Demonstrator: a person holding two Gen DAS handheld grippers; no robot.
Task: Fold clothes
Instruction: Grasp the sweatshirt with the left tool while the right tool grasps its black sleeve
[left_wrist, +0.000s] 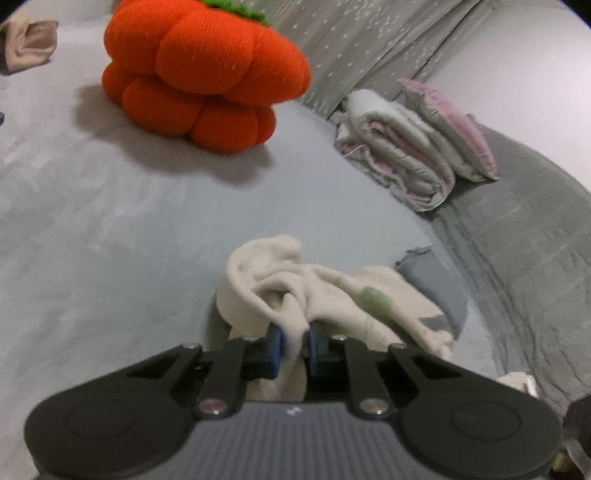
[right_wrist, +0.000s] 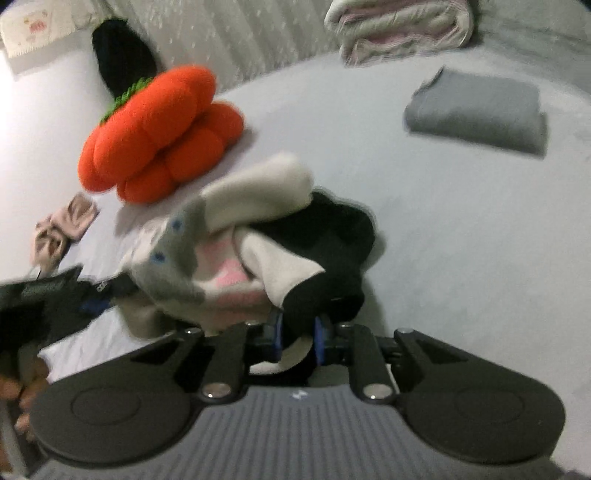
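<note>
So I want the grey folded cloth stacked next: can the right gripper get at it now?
Probably not yet: the right gripper is shut on the cream-and-black garment. The bed between it and the grey cloth looks bare.

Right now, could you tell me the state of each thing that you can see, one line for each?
Left gripper: shut on the cream garment.
Right gripper: shut on the cream garment.
Cream garment: crumpled, not folded, held by both grippers.
Grey cloth: folded, flat on the bed.
Quilt: folded, lying near the bed's edge.
Orange pumpkin cushion: tilted, resting on the bed.
Beige cloth: crumpled.
</note>
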